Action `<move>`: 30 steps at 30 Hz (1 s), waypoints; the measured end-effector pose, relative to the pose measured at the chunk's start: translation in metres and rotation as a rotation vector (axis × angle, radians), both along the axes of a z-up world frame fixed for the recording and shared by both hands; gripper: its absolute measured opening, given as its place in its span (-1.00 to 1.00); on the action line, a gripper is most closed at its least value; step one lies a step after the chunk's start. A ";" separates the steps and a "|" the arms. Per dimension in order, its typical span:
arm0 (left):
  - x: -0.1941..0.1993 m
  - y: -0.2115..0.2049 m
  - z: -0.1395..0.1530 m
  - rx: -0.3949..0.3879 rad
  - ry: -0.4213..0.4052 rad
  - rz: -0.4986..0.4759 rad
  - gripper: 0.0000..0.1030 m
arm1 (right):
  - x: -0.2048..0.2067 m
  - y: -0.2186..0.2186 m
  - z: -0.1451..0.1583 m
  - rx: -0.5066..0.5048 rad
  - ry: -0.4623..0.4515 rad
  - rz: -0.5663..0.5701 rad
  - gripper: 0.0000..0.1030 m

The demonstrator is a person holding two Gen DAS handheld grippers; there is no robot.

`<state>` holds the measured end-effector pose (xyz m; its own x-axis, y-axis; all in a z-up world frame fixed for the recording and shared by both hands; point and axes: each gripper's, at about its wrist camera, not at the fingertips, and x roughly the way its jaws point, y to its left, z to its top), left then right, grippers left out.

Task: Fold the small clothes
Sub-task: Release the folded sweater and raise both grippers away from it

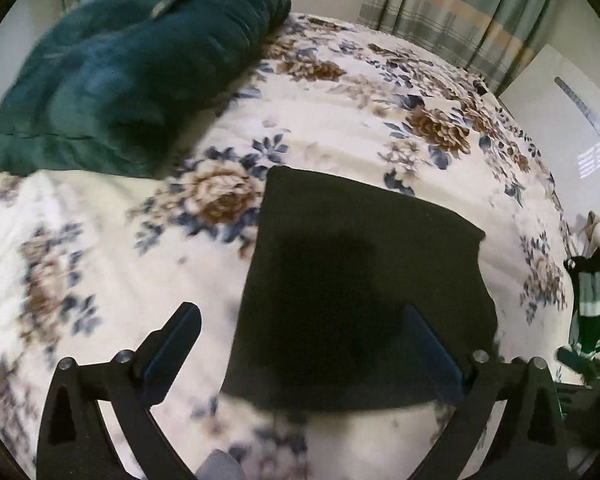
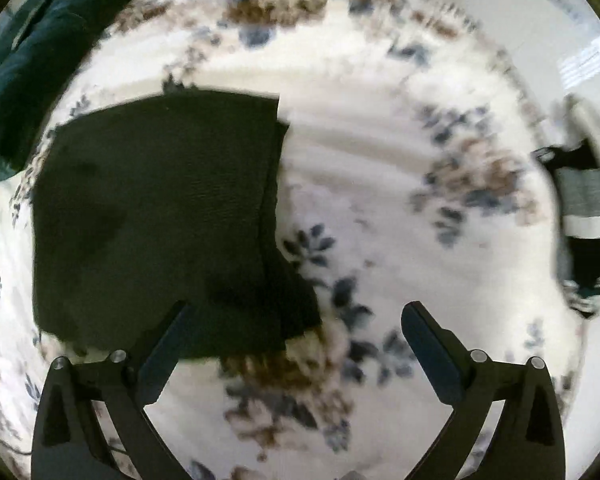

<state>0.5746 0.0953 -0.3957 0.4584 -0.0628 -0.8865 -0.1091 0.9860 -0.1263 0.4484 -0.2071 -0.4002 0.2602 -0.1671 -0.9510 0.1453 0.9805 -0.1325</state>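
A small black garment [image 1: 360,280] lies folded flat on the floral bedspread [image 1: 340,120]. In the left wrist view it fills the lower middle. My left gripper [image 1: 300,316] hangs above its near left part, open, with nothing between the fingers. In the right wrist view the same black garment [image 2: 156,220] lies left of centre, its folded edge running down its right side. My right gripper [image 2: 296,312] hovers over the garment's near right corner, open and holding nothing. Both views are blurred by motion.
A dark green blanket [image 1: 140,64] is heaped at the far left of the bed. Striped curtains [image 1: 452,8] hang behind the bed. Off the right bed edge hangs a dark striped cloth [image 2: 588,216] by a white wall [image 1: 560,100].
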 end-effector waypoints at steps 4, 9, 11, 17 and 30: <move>-0.042 -0.008 0.046 0.050 -0.013 0.018 1.00 | -0.043 0.009 0.070 -0.022 -0.086 -0.011 1.00; -0.104 -0.026 0.119 0.087 -0.074 -0.011 1.00 | -0.101 0.014 0.163 -0.051 -0.191 -0.017 1.00; -0.124 -0.031 0.144 0.093 -0.094 -0.019 1.00 | -0.130 0.019 0.205 -0.070 -0.235 -0.016 1.00; -0.202 -0.046 0.236 0.110 -0.174 -0.039 1.00 | -0.207 0.032 0.306 -0.076 -0.327 0.002 1.00; -0.312 -0.059 0.367 0.143 -0.331 -0.042 1.00 | -0.344 0.053 0.477 -0.067 -0.565 0.053 1.00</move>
